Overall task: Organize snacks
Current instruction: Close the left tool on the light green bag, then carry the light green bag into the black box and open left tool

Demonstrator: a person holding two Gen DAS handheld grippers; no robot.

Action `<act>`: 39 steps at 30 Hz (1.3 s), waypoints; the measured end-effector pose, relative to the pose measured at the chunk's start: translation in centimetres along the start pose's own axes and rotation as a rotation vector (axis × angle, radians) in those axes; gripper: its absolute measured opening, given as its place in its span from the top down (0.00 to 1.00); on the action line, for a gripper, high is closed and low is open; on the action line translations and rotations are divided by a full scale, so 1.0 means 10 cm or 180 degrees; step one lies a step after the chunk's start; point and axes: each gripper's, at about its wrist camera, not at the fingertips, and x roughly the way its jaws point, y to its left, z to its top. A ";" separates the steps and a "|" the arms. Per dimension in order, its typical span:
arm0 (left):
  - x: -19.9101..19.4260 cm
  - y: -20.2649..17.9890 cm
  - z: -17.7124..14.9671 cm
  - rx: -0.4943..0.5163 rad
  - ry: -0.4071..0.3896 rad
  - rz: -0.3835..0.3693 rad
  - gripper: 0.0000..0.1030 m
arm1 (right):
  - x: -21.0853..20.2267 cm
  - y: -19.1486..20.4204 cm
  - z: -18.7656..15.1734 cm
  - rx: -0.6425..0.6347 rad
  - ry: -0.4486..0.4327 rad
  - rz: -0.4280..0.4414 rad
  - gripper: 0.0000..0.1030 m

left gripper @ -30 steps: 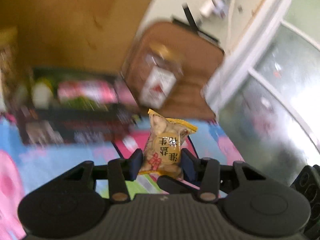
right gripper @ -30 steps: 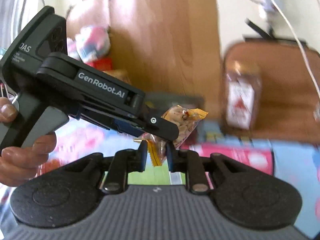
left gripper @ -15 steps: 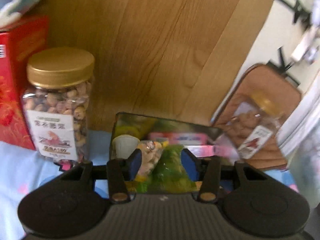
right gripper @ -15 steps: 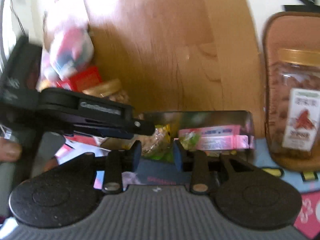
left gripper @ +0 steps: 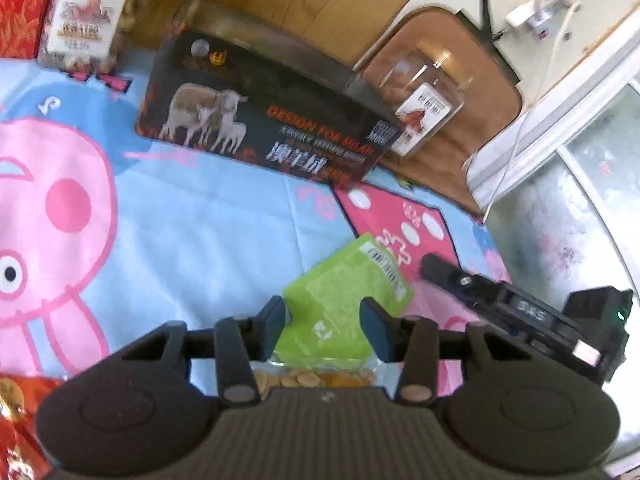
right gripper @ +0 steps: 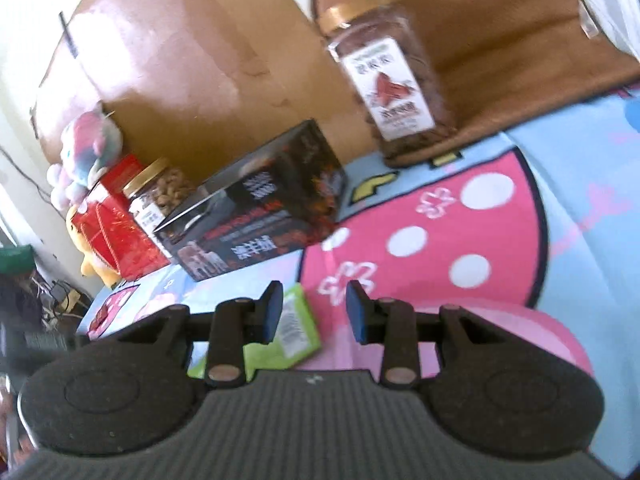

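Note:
A green snack packet point(left gripper: 344, 300) lies flat on the cartoon-print cloth, with a clear end showing yellow snacks near my left wrist camera. My left gripper point(left gripper: 323, 322) is open, its jaws standing on either side of the packet without closing on it. My right gripper point(right gripper: 314, 312) is open and empty; the green packet point(right gripper: 288, 334) lies just left of its gap, partly behind the left finger point(right gripper: 269, 312). The right gripper's body also shows in the left wrist view point(left gripper: 520, 312). The dark open box point(left gripper: 264, 120) with sheep on its side stands at the back by the wooden board.
A nut jar point(right gripper: 384, 80) stands on a brown mat point(right gripper: 520, 92) at the back right. Another nut jar point(right gripper: 160, 196), a red box point(right gripper: 116, 232) and plush toys point(right gripper: 84, 152) stand left of the dark box point(right gripper: 260, 208). A wooden board point(right gripper: 180, 80) backs them.
My left gripper has let go of the peanut packet over the dark box and come back low over the cloth, around the green packet. My right gripper has pulled back too.

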 end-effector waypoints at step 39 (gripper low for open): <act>-0.26 0.19 0.12 -0.0476 -0.0158 -0.1095 0.68 | 0.24 -0.05 -0.22 0.1938 0.0391 0.1987 0.92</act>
